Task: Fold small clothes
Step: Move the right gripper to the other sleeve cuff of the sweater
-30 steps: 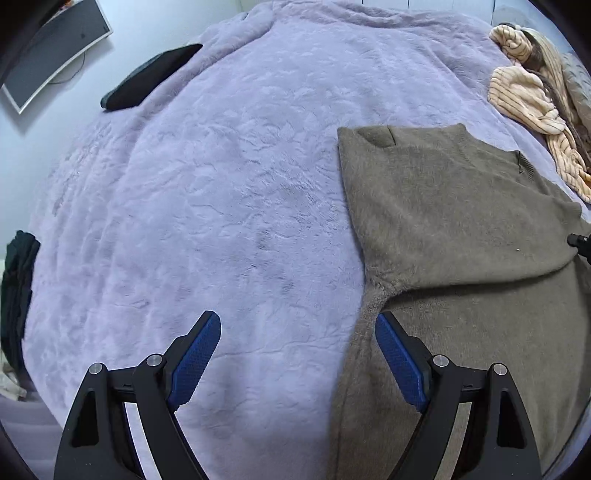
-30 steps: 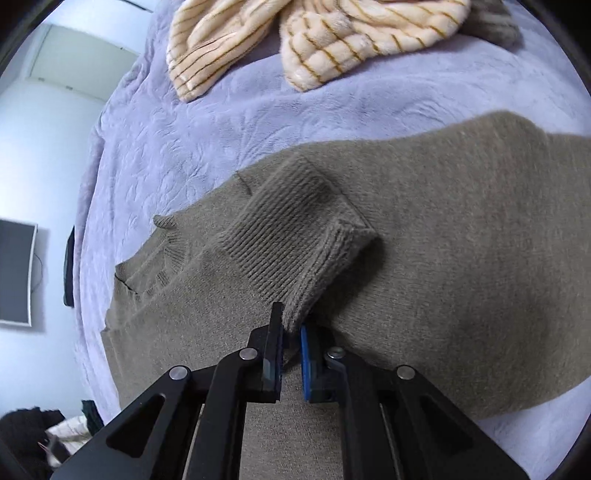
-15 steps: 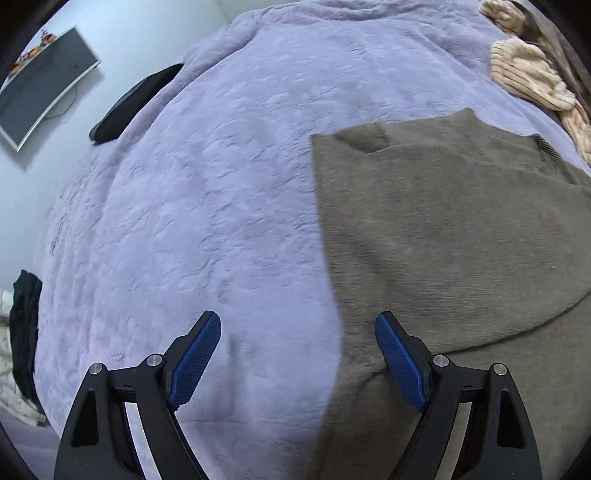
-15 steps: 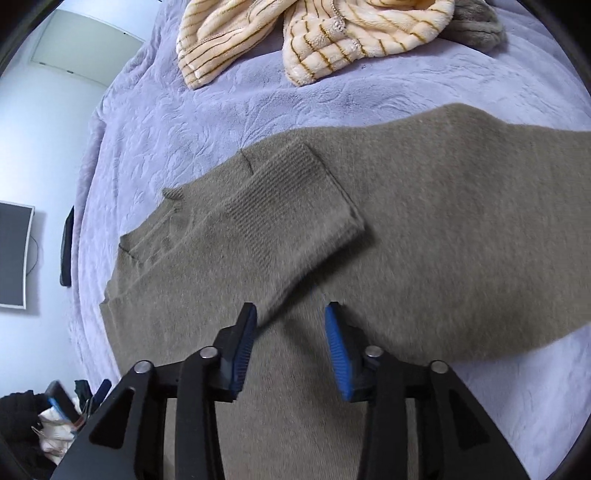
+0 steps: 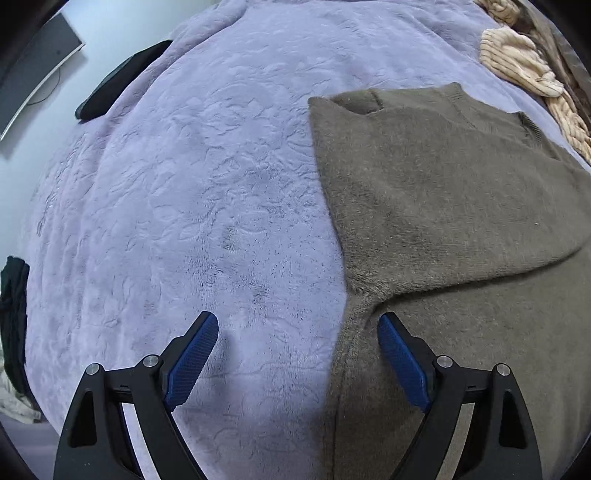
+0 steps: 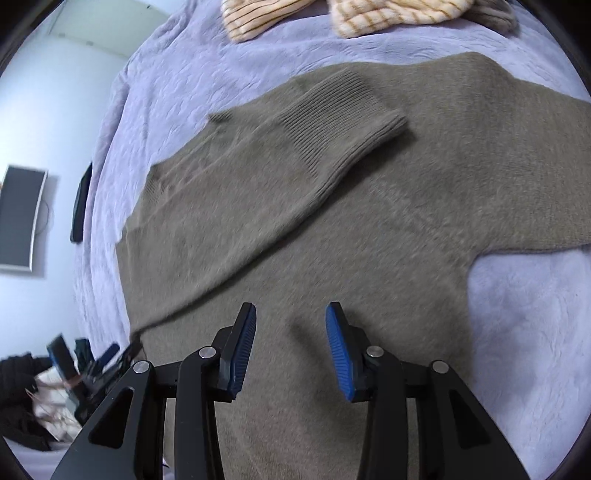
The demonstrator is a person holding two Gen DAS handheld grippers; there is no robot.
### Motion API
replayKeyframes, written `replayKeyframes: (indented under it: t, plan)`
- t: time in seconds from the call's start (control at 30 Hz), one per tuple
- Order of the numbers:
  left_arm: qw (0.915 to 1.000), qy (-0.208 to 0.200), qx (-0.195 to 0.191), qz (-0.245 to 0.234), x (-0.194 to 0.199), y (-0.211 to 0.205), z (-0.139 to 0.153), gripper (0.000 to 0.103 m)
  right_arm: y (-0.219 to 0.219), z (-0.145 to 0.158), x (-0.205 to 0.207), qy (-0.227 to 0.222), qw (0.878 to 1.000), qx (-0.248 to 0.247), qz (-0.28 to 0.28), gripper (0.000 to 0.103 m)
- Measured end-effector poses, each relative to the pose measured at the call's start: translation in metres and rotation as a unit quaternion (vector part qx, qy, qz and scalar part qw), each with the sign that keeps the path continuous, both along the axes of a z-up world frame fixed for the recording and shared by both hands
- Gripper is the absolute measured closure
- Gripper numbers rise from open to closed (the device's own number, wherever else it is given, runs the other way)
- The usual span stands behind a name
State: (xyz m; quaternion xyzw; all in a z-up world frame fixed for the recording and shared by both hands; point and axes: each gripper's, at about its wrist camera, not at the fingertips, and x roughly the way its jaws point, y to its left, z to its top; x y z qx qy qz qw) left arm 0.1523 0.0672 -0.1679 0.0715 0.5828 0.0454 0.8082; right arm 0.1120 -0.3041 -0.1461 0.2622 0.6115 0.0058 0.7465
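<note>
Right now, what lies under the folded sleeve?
The sleeve lies across the body of the same olive sweater. Its ribbed cuff rests on the chest. The part of the chest beneath it is covered. Under the sweater is the purple blanket.

A bed covered with a plush lavender blanket (image 5: 207,206) carries everything. An olive-brown sweater (image 6: 369,229) lies flat on it, one sleeve folded across the body. A heap of cream striped clothes (image 6: 369,14) sits beyond the sweater, and a flat black object (image 5: 118,83) rests near the blanket's far edge.
</note>
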Motion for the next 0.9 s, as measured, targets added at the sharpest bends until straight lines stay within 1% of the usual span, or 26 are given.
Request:
replayKeyframes:
  t: [0.07,0.1,0.13,0.2,0.27,0.3,0.37,0.4,0.53,0.63,0.73,0.8,0.9]
  plan:
    - [0.9992,0.007,-0.018,0.033,0.003,0.012,-0.006,0.014,0.011,0.002,-0.004,0.002,1.0,-0.01,0.017,0.06]
    - [0.9983,0.012,-0.034,0.046,0.002,0.019,-0.005,0.014,0.019,0.003,-0.009,0.007,0.999,-0.022,0.034,0.06]
    - [0.9976,0.014,-0.044,0.051,0.001,0.023,-0.003,0.014,0.025,0.003,-0.013,0.01,0.998,-0.032,0.047,0.06]
    - [0.9982,0.021,-0.039,0.041,-0.004,0.024,0.002,0.014,0.036,0.003,-0.022,0.012,0.996,-0.051,0.07,0.06]
    - [0.9987,0.03,-0.029,0.03,-0.009,0.02,0.008,0.014,0.042,0.001,-0.033,0.018,0.996,-0.05,0.076,0.06]
    - [0.9986,0.034,-0.032,0.026,-0.013,0.018,0.012,0.014,0.039,0.002,-0.04,0.021,0.996,-0.041,0.072,0.06]
    - [0.9975,0.045,-0.054,0.008,-0.02,0.009,0.017,0.014,0.036,0.001,-0.049,0.028,0.998,-0.025,0.058,0.06]
    - [0.9971,0.048,-0.059,-0.001,-0.025,0.003,0.02,0.014,0.034,0.001,-0.052,0.03,0.998,-0.017,0.047,0.06]
    - [0.9938,0.058,-0.078,-0.053,-0.04,-0.041,0.032,0.014,0.019,0.007,-0.066,0.029,0.999,-0.007,0.013,0.06]
    - [0.9896,0.064,-0.089,-0.093,-0.046,-0.082,0.037,0.014,0.001,0.011,-0.072,0.025,0.999,-0.019,-0.003,0.06]
    - [0.9845,0.063,-0.099,-0.13,-0.045,-0.13,0.042,0.014,-0.035,0.022,-0.083,0.014,0.999,-0.038,-0.036,0.06]
    - [0.9807,0.066,-0.109,-0.149,-0.046,-0.164,0.041,0.014,-0.065,0.026,-0.089,0.008,0.996,-0.045,-0.07,0.06]
    - [0.9756,0.069,-0.117,-0.173,-0.041,-0.216,0.041,0.014,-0.124,0.032,-0.102,0.001,0.989,-0.051,-0.139,0.06]
